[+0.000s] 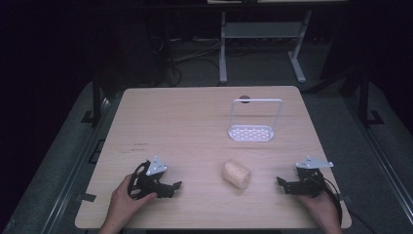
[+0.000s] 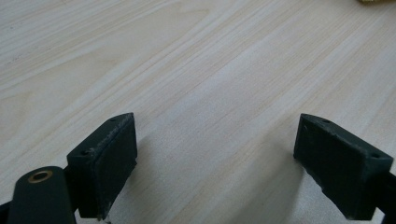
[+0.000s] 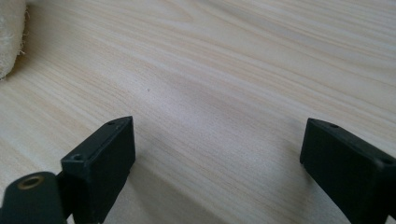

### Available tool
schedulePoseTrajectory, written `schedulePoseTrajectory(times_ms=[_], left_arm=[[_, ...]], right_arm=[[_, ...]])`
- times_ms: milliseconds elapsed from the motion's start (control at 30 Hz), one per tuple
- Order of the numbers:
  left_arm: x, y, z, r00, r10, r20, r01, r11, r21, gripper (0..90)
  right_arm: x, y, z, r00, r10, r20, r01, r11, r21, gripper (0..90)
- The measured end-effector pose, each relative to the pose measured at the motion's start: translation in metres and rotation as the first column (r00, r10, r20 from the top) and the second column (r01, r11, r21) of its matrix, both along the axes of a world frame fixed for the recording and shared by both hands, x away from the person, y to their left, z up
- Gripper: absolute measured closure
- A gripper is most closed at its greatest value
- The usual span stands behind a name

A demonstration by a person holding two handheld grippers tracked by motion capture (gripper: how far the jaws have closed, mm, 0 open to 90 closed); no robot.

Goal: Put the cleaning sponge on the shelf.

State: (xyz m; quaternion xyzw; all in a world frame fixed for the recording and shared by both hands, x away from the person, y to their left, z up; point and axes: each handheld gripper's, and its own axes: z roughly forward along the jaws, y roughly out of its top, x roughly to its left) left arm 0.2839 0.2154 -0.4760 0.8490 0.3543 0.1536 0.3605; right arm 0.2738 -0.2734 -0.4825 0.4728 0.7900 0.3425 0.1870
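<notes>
A pale yellow, loofah-like sponge (image 1: pixel 236 174) lies on the wooden table (image 1: pixel 195 122) near its front, between both hands. A white wire rack (image 1: pixel 253 122) with a slotted base stands upright behind it, toward the table's far right. My left gripper (image 1: pixel 175 186) rests low at the front left, pointing right, open with bare wood between its jaws (image 2: pixel 215 154). My right gripper (image 1: pixel 281 183) rests at the front right, pointing left toward the sponge, also open and empty (image 3: pixel 217 158). The sponge's edge (image 3: pixel 10 37) shows at the upper left of the right gripper view.
A dark round hole (image 1: pixel 244 98) sits in the tabletop behind the rack. Beyond the table are a grey metal desk frame (image 1: pixel 263 44) and cables on a dark floor. Bare wood stretches across the table's left and middle.
</notes>
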Motion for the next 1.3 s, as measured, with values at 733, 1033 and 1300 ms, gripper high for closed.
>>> schedulePoseTrajectory(times_ms=[733,1033,1300], left_arm=[[0.0,0.0,0.0,1.0,0.0,0.0,0.0,1.0,0.0,12.8],[0.0,0.0,0.0,1.0,0.0,0.0,0.0,1.0,0.001,12.8],[0.0,0.0,0.0,1.0,-0.003,0.0,0.003,1.0,0.004,12.8]], right_arm=[[-0.001,0.0,0.013,0.9995,0.027,0.018,-0.027,0.9994,0.021,10.5],[-0.002,0.005,0.022,0.9978,0.057,0.033,-0.059,0.9966,0.057,10.5],[-0.002,0.013,0.027,0.9955,0.087,0.039,-0.089,0.9938,0.067,10.5]])
